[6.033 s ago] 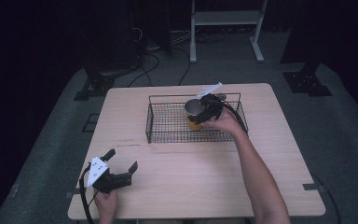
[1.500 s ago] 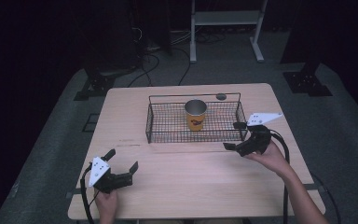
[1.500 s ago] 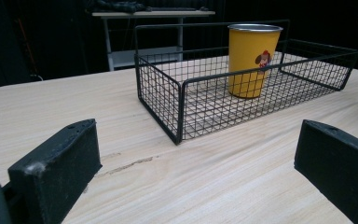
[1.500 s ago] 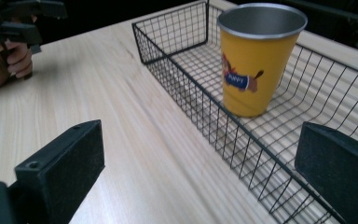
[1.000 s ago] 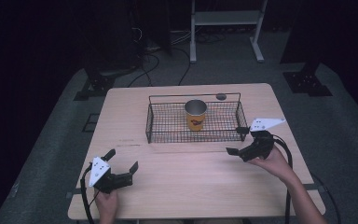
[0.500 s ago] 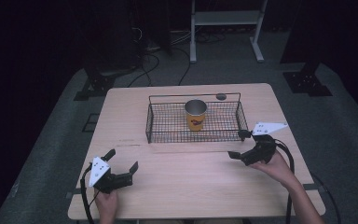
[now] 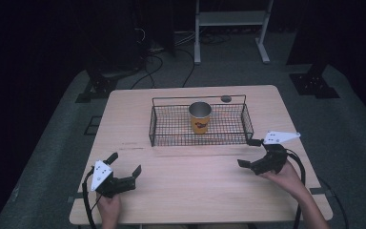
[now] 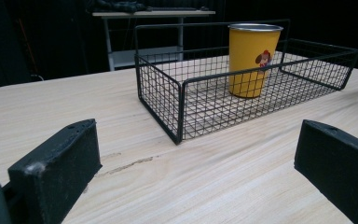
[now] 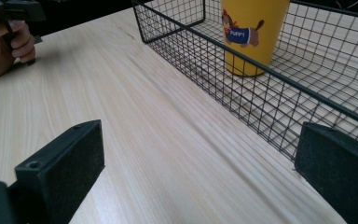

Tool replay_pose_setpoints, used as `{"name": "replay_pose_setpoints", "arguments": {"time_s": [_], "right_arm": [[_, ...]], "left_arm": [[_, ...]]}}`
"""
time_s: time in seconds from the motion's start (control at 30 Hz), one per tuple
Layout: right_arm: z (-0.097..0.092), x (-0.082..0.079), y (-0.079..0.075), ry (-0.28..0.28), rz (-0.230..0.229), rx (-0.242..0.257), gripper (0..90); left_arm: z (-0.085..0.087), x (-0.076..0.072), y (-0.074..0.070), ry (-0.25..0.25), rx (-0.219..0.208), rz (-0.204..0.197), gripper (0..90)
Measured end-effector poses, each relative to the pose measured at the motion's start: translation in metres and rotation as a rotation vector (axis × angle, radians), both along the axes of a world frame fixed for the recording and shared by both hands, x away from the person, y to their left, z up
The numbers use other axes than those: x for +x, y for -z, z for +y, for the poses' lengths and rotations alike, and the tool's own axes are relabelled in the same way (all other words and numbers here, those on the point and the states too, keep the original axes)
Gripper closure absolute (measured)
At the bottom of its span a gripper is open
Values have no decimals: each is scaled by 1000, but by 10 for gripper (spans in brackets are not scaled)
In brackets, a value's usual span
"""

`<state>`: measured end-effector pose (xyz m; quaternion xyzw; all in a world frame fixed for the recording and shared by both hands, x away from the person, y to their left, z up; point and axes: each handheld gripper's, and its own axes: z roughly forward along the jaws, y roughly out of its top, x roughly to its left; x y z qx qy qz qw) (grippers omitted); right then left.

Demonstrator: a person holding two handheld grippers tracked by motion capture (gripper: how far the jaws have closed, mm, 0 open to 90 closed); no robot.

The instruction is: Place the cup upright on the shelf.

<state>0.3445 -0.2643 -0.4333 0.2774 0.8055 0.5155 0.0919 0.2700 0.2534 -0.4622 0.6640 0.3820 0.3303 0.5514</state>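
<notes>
A yellow cup with a cartoon dog stands upright inside the black wire basket at the table's far middle. The same cup and basket show in the left gripper view, and the cup and basket again in the right gripper view. My left gripper rests open near the front left of the table, nothing between its jaws. My right gripper is open too, low over the table just in front of the basket's right corner.
A small dark round thing lies behind the basket on the light wooden table. The other hand with its gripper shows far off in the right gripper view. A white stand and cables sit on the floor beyond.
My right gripper let go of the cup in the basket, drew back over the right rim and came down toward the front right of the table. The left gripper has stayed put.
</notes>
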Motion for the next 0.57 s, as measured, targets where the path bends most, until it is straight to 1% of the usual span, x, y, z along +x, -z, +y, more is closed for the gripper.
{"name": "replay_pose_setpoints", "arguments": {"time_s": [0.23,0.4,0.47,0.57], "right_arm": [[-7,-7,7,20,0,16,8],[-9,-13,14,41,-9,4,8],[-9,-17,16,51,-17,11,12],[-11,-24,20,81,-37,43,12]], "left_arm": [[0,0,0,-1,0,0,0],[0,0,0,-1,0,0,0],[0,0,0,-1,1,-1,0],[0,0,0,-3,2,0,0]]}}
